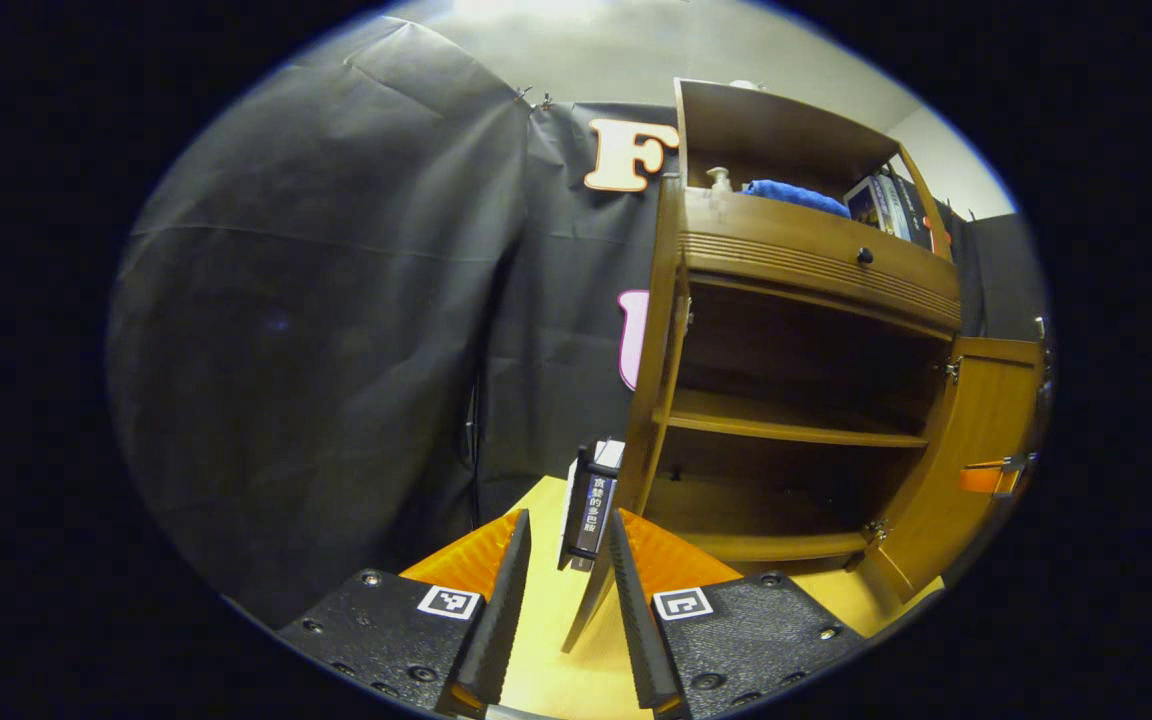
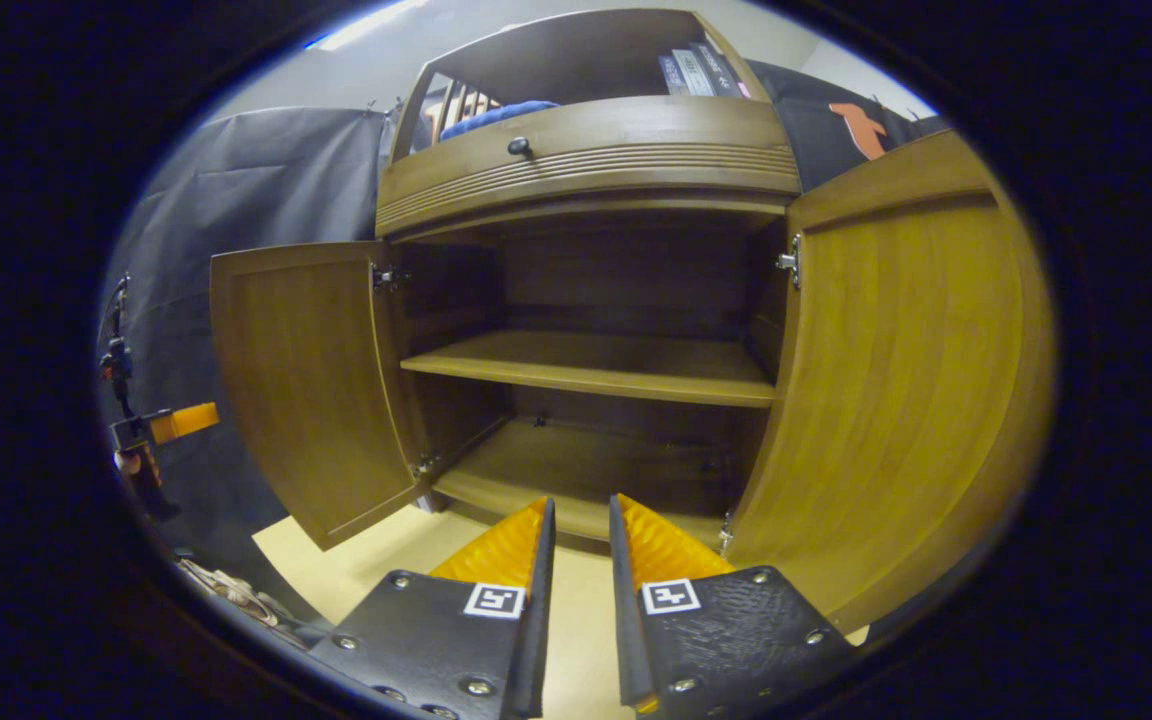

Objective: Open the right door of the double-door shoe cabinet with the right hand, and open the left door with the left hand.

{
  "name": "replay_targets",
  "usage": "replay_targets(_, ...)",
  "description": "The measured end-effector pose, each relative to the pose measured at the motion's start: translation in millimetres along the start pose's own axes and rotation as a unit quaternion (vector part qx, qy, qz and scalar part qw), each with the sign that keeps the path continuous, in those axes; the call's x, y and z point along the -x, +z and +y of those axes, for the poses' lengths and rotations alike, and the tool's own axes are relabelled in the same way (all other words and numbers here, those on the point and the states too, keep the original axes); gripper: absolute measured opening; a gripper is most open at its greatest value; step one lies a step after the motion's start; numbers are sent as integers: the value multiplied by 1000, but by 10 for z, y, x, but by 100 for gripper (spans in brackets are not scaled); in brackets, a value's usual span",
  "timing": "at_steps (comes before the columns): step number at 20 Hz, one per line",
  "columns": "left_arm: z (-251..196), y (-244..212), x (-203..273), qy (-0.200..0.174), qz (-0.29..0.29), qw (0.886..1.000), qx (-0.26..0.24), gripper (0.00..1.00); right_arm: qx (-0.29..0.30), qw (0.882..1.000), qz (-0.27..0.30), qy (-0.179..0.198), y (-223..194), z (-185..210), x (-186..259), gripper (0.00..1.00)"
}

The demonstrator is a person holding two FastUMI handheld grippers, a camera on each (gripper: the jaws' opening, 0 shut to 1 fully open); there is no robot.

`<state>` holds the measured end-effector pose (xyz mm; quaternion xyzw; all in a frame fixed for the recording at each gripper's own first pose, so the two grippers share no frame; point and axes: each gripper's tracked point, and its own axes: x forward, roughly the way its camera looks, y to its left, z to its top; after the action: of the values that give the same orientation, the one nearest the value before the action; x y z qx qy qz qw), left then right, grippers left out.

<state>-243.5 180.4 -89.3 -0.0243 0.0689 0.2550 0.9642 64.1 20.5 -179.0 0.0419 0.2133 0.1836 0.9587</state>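
Note:
The wooden shoe cabinet (image 2: 586, 150) has both doors swung wide, showing two bare shelves. In the right gripper view the left door (image 2: 306, 390) hangs open at the left and the right door (image 2: 896, 380) at the right. My right gripper (image 2: 582, 503) is open in front of the bottom shelf, holding nothing. In the left gripper view the left door (image 1: 658, 380) is seen edge-on, and its lower corner lies between the fingers of my open left gripper (image 1: 568, 520), close to the right finger (image 1: 636, 590). The right door (image 1: 976, 450) stands open, with the right gripper (image 1: 991, 475) beside it.
A drawer with a dark knob (image 1: 864, 255) sits above the doors; a blue cloth (image 1: 796, 195) and books (image 1: 886, 205) lie on the top shelf. A dark boxy object (image 1: 591, 500) stands by the cabinet's left side. Black cloth wall (image 1: 336, 350) is at the left, pale wood floor (image 2: 386, 560) below.

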Motion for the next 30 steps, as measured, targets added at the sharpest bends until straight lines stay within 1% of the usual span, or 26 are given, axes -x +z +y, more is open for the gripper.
replay_targets(1,-66,66,54,-4,-7,1000,7,56,-1,1000,-2,2,12,9,3,28)
replay_targets(3,-228,185,60,-11,-22,999,22,42,-2,1000,-6,5,39,13,22,29)
replay_targets(4,-296,246,49,-15,-29,999,24,41,-2,1000,-8,5,60,7,31,28)
replay_targets(7,-476,416,41,-29,-40,998,23,42,-4,1000,-15,2,100,-45,63,28)
replay_targets(8,-559,469,59,-38,-44,998,21,42,-3,1000,-18,0,119,-73,69,33)
replay_targets(9,-615,508,46,-44,-48,998,16,42,-3,1000,-20,-4,132,-106,83,28)
replay_targets(10,-668,540,36,-47,-49,998,11,49,-4,1000,-23,-7,156,-139,90,28)
replay_targets(12,-805,580,19,-57,-48,997,1,49,-6,999,-30,-12,200,-195,108,28)
replay_targets(18,-1402,720,-119,-116,-53,992,-15,49,-2,998,-51,-29,356,-312,190,28)
replay_targets(19,-1520,737,-158,-129,-54,990,-12,49,-2,998,-54,-30,378,-318,211,33)
replay_targets(20,-1628,765,-197,-141,-56,988,-12,49,-3,998,-56,-31,402,-324,228,33)
replay_targets(21,-1708,784,-246,-149,-57,987,-13,49,-5,998,-60,-36,431,-346,249,29)
replay_targets(22,-1785,799,-302,-156,-58,986,-15,49,-7,997,-65,-39,472,-359,267,33)
replay_targets(23,-1875,757,-347,-165,-57,985,-15,49,-8,997,-69,-41,504,-369,277,28)
replay_targets(24,-1966,752,-398,-173,-55,983,-12,49,-7,996,-73,-45,537,-383,286,29)
replay_targets(25,-2045,757,-452,-178,-54,983,-9,49,-6,996,-77,-50,572,-402,300,29)
replay_targets(26,-2093,779,-512,-174,-55,983,-8,49,-5,995,-82,-55,616,-416,310,29)
replay_targets(28,-2191,814,-646,-168,-59,984,-14,49,-4,994,-91,-66,695,-452,342,29)
replay_targets(30,-2356,857,-763,-172,-61,983,-21,49,-5,992,-98,-75,772,-481,349,29)
